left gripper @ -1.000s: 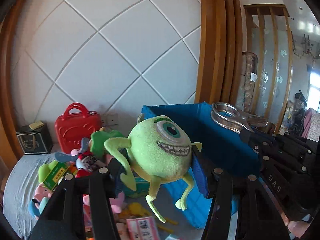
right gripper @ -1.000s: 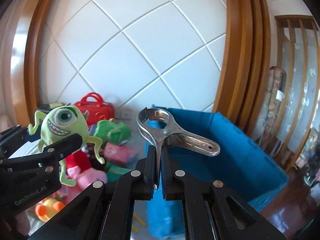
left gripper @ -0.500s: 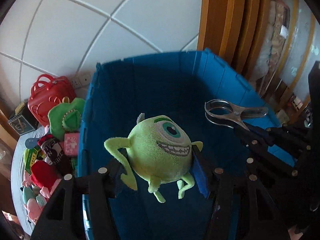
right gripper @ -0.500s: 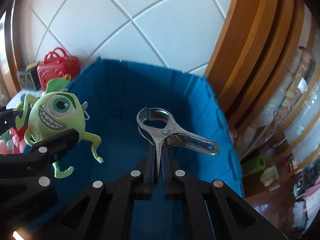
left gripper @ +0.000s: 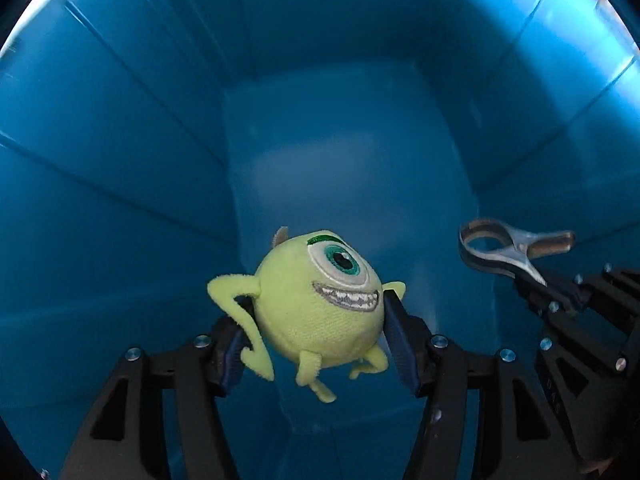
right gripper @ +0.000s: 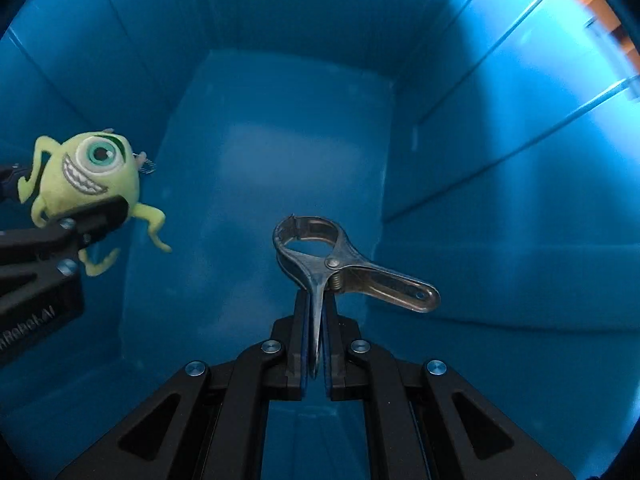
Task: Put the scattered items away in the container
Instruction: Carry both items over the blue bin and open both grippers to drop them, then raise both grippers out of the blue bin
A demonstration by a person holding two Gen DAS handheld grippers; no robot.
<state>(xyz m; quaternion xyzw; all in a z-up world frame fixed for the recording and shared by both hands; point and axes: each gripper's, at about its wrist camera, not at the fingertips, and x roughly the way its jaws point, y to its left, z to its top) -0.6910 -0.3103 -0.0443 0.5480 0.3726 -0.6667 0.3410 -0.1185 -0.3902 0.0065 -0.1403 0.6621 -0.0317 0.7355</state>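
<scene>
we find the left gripper (left gripper: 316, 332) grasping the green plush (left gripper: 320, 304) inside the blue container (left gripper: 120, 140). the right gripper (right gripper: 316, 320), at 3 o'clock of it, clenches a metal clip (right gripper: 340, 268).

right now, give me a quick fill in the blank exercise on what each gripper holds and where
1. The left gripper holds a green one-eyed ____ toy.
2. The right gripper is shut on a metal ____.
3. Both items hang inside the ____ container.

Missing words: plush; clip; blue
</scene>
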